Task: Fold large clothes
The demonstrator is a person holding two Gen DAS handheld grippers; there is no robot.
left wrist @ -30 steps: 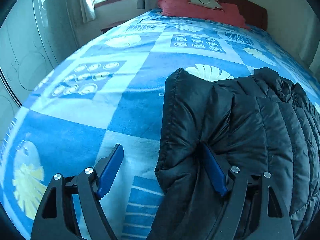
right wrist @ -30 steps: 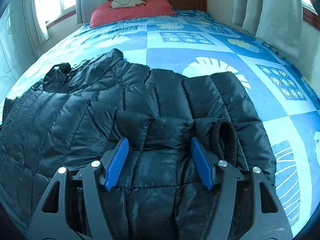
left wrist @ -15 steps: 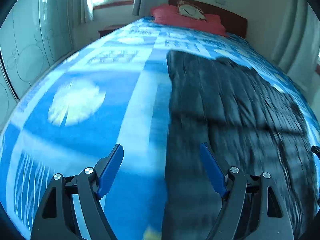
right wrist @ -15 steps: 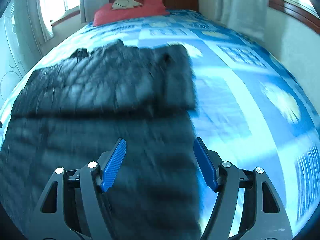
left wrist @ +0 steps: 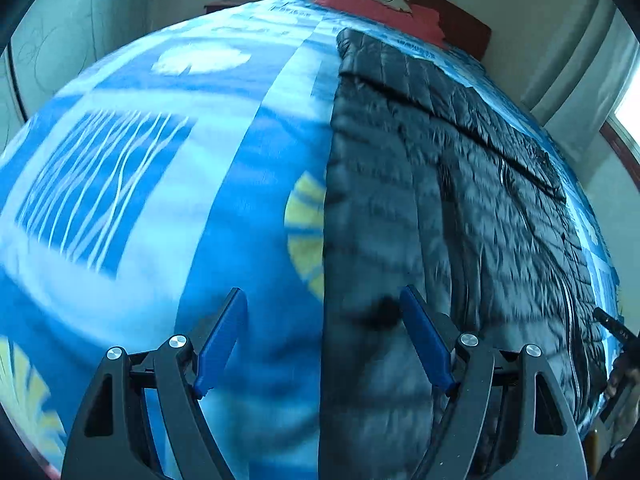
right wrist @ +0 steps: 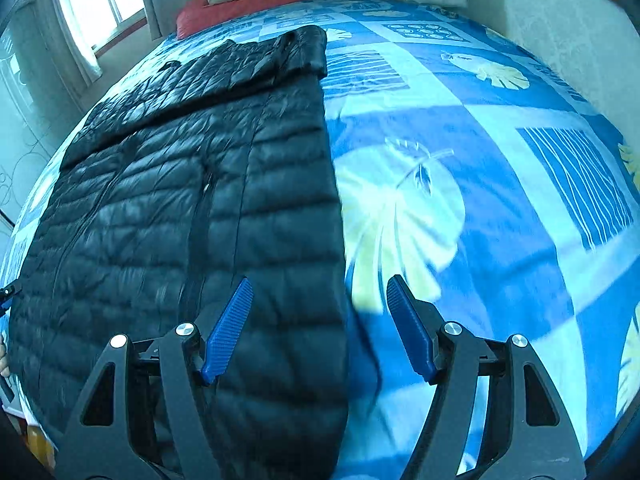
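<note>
Black quilted puffer jacket [right wrist: 192, 208] lies flat on the blue patterned bedspread [right wrist: 460, 152]; left tongs [left wrist: 324, 340] and right tongs [right wrist: 320, 324] gape wide, gripping nothing.

glossy quilted black cloth on the puffer jacket [right wrist: 192, 208] [left wrist: 440, 200], soft matt printed fabric on the blue bedspread [right wrist: 480, 168] [left wrist: 160, 160], ribbed blue plastic on the finger pads [right wrist: 228, 326] [left wrist: 426, 340], matt black arms with shiny metal screws, dark polished wood at the headboard [left wrist: 460, 24].
</note>
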